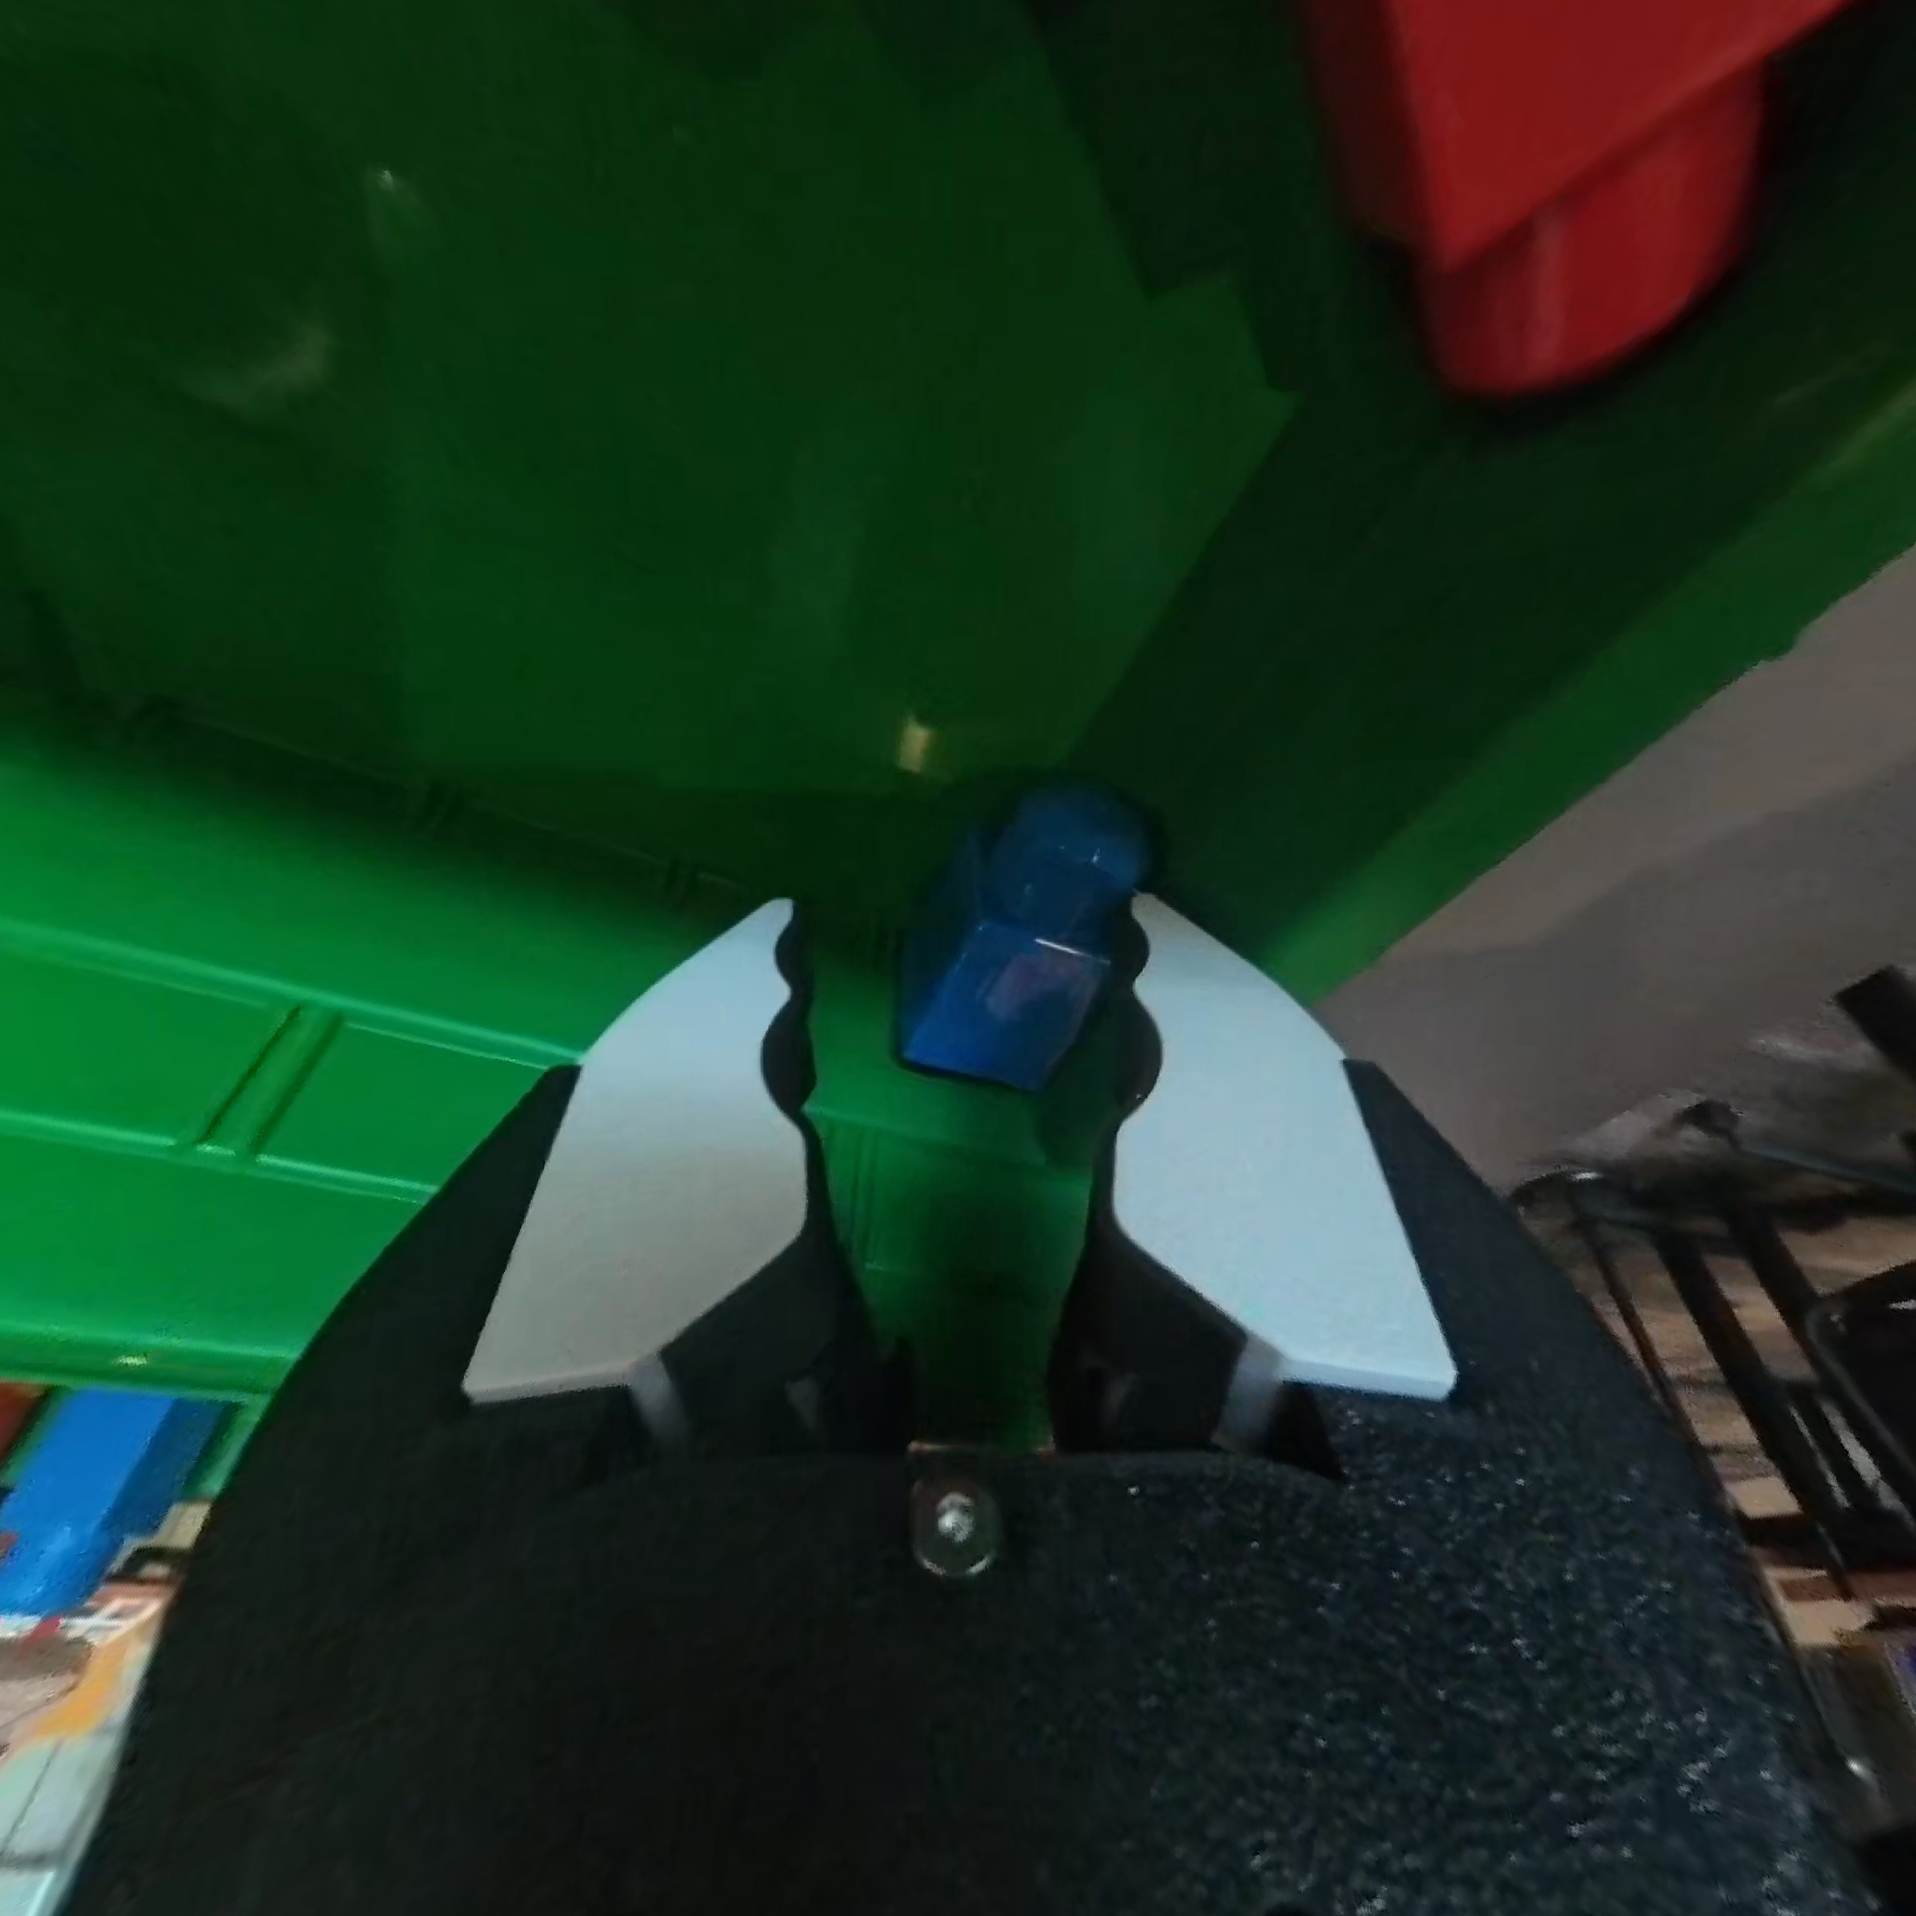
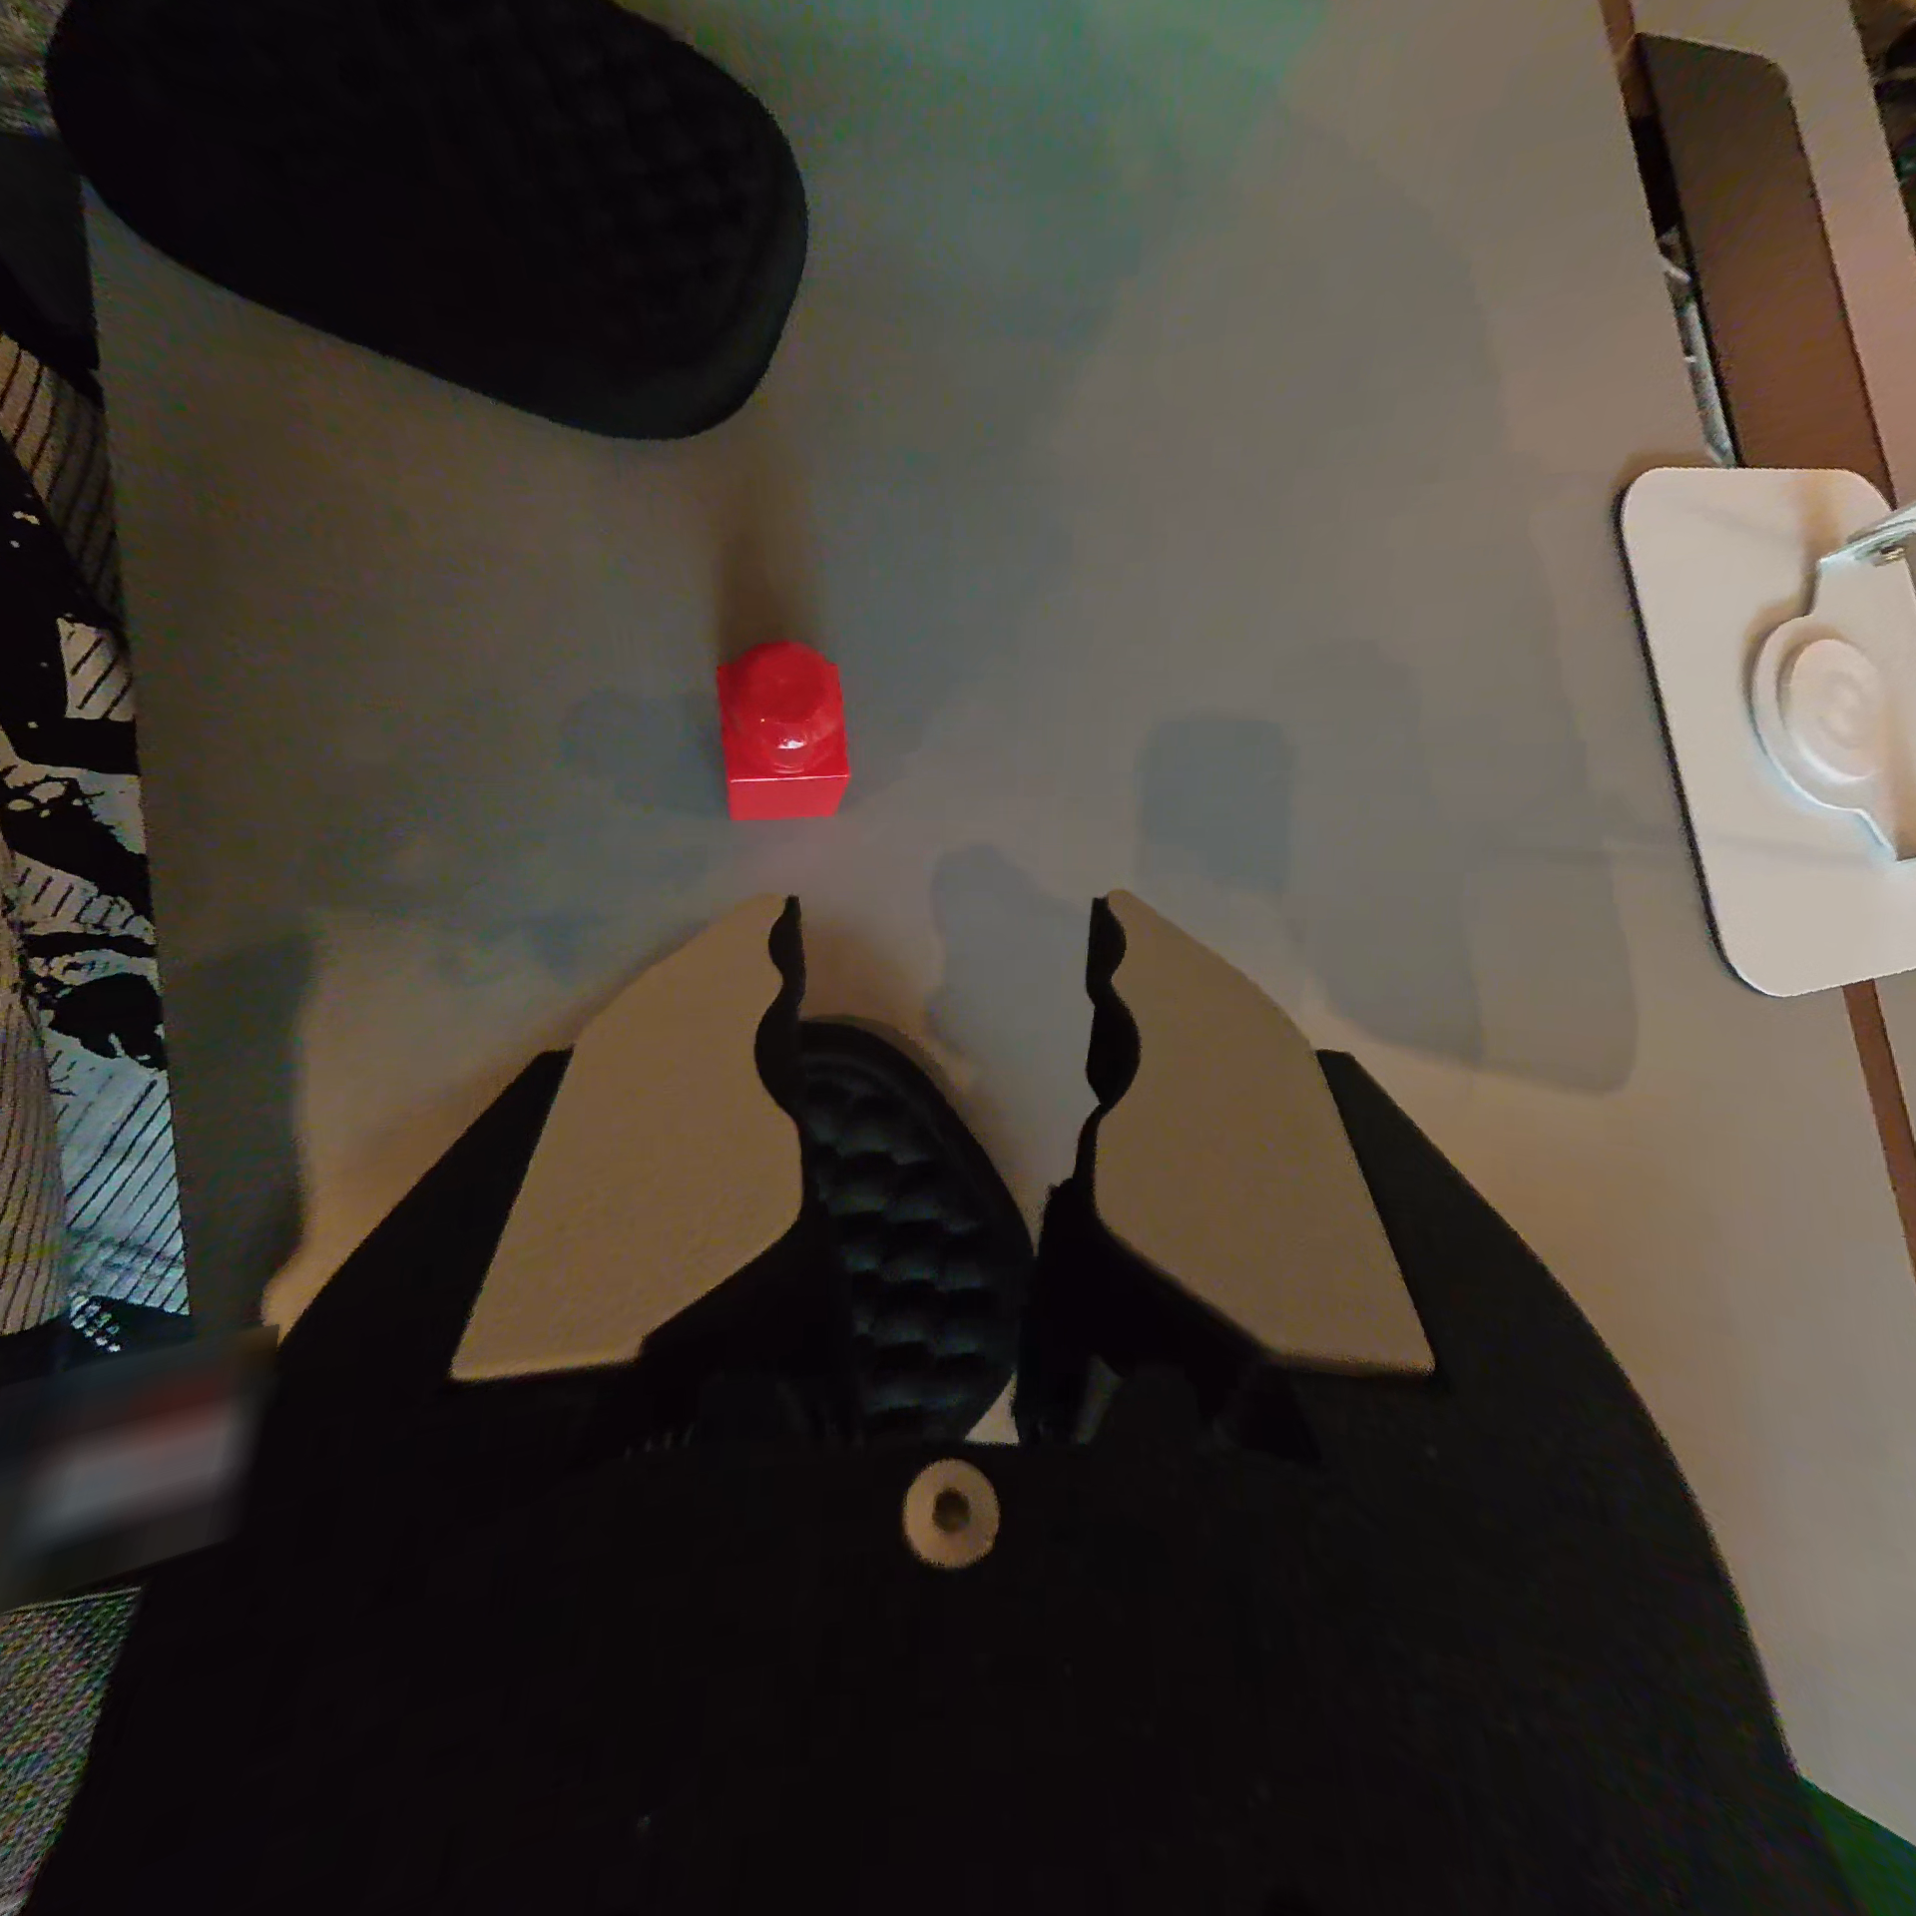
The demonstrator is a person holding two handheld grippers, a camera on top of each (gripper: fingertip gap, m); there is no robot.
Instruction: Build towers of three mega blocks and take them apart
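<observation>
- Red block [image 2: 785,738] stands alone on the pale table [image 2: 1192,363], stud up, just ahead of the right gripper [image 2: 944,918] and a little to the left of the gap between its tips.
- That right gripper has its jaws spread wide with nothing between them; a dark ribbed pad [image 2: 902,1203] shows through the gap beneath.
- A small swing to the left looks like all it needs to bracket the block across its flat sides; the block is squarish, so no long axis matters much.
- Blue block [image 1: 1011,964] sits at the left gripper's [image 1: 964,923] tips, down inside a green bin [image 1: 518,467].
- It rests against the right-hand finger [image 1: 1223,1089], with a clear gap to the other, so the jaws look parted and I cannot tell whether it is held.
- Another red block [image 1: 1586,187] shows at the top corner of the left wrist view.
- The right gripper seems nearer the lone red block.
</observation>
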